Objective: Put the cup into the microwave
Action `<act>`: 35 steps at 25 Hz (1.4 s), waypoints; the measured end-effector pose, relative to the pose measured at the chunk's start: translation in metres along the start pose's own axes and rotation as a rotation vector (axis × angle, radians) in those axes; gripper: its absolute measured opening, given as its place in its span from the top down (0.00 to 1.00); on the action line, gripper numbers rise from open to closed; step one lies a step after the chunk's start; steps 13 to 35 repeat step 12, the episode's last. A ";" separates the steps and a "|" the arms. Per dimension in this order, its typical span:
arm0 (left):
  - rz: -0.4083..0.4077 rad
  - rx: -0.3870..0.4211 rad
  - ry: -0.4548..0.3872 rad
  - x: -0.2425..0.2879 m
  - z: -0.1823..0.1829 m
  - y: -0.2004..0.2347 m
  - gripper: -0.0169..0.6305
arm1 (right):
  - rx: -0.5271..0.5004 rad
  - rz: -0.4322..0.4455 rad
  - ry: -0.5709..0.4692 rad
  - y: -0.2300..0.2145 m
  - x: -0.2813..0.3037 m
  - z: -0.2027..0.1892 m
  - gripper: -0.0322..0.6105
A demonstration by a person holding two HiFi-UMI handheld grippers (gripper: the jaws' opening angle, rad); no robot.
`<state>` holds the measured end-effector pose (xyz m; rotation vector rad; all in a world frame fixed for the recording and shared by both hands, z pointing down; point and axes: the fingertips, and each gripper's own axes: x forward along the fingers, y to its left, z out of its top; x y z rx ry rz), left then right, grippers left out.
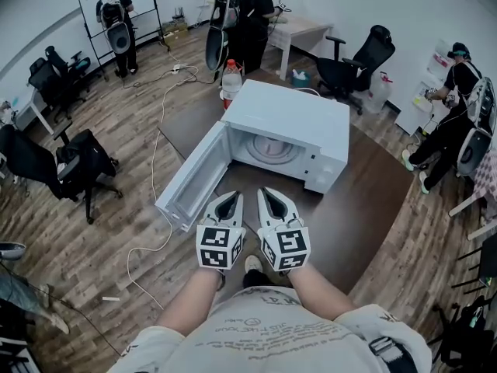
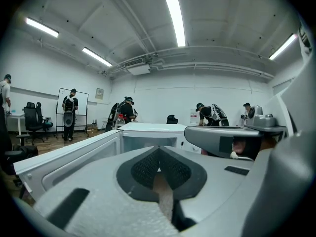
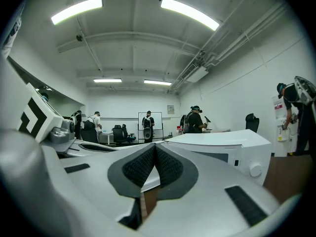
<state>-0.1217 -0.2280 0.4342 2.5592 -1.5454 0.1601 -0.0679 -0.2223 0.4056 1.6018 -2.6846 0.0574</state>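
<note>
A white microwave (image 1: 299, 115) stands on a dark brown table (image 1: 365, 208) with its door (image 1: 191, 180) swung wide open to the left. Its glass turntable (image 1: 272, 151) is bare. No cup shows in any view. My left gripper (image 1: 231, 197) and right gripper (image 1: 269, 193) hover side by side just in front of the open cavity, both shut with nothing between the jaws. The left gripper view shows its shut jaws (image 2: 159, 150) before the microwave (image 2: 148, 130). In the right gripper view the shut jaws (image 3: 155, 147) sit left of the microwave (image 3: 232, 144).
A clear bottle with a red cap (image 1: 230, 78) stands behind the microwave. A white cable (image 1: 155, 169) trails over the wood floor at the left. Office chairs (image 1: 78, 165) and several people stand around the room, one by a whiteboard (image 1: 116, 2).
</note>
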 end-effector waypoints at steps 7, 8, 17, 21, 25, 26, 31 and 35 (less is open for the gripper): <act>0.004 0.012 -0.001 -0.010 0.001 0.002 0.95 | -0.002 -0.011 0.003 0.004 -0.008 -0.001 0.93; 0.004 0.012 -0.001 -0.011 0.001 0.002 0.95 | -0.003 -0.010 0.003 0.004 -0.008 -0.001 0.93; 0.000 0.009 0.007 -0.015 -0.002 0.004 0.95 | -0.004 -0.006 0.004 0.010 -0.008 -0.002 0.93; 0.000 0.009 0.007 -0.015 -0.002 0.004 0.95 | -0.004 -0.006 0.004 0.010 -0.008 -0.002 0.93; 0.000 0.009 0.007 -0.015 -0.002 0.004 0.95 | -0.004 -0.006 0.004 0.010 -0.008 -0.002 0.93; 0.000 0.009 0.007 -0.015 -0.002 0.004 0.95 | -0.004 -0.006 0.004 0.010 -0.008 -0.002 0.93; 0.000 0.009 0.007 -0.015 -0.002 0.004 0.95 | -0.004 -0.006 0.004 0.010 -0.008 -0.002 0.93; 0.000 0.009 0.007 -0.015 -0.002 0.004 0.95 | -0.004 -0.006 0.004 0.010 -0.008 -0.002 0.93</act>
